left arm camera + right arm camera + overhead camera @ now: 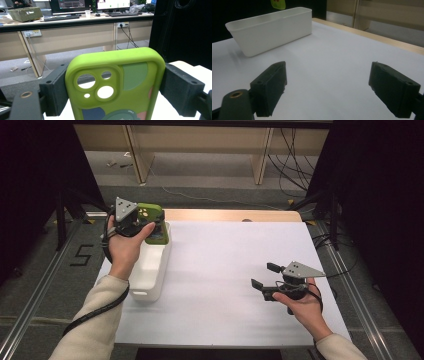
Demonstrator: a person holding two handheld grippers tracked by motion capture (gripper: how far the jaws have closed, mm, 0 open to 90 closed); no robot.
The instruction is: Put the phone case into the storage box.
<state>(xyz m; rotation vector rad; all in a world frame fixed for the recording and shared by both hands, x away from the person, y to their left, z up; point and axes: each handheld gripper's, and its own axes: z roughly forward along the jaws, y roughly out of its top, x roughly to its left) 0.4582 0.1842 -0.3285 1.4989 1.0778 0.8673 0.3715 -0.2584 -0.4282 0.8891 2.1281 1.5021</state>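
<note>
A lime-green phone case [117, 85] with camera cut-outs and coloured shapes sits between the two black jaws of my left gripper [113, 87], which press on its two long sides. From the high view the left gripper [145, 220] holds the green case [150, 212] over the far end of a white bin [150, 270] at the table's left. My right gripper [264, 276] hovers low over the white table [225, 270] at the right, its jaws wide apart with nothing between them. In the right gripper view the white bin [272, 30] stands far ahead, with a bit of the green case [278, 3] above it.
A wooden strip [230, 215] runs along the table's far edge. Beyond it are a grey floor, desk legs and loose cables [295, 160]. Black frames stand on both sides of the table. The left gripper view looks out on desks with monitors and a woven basket [25, 13].
</note>
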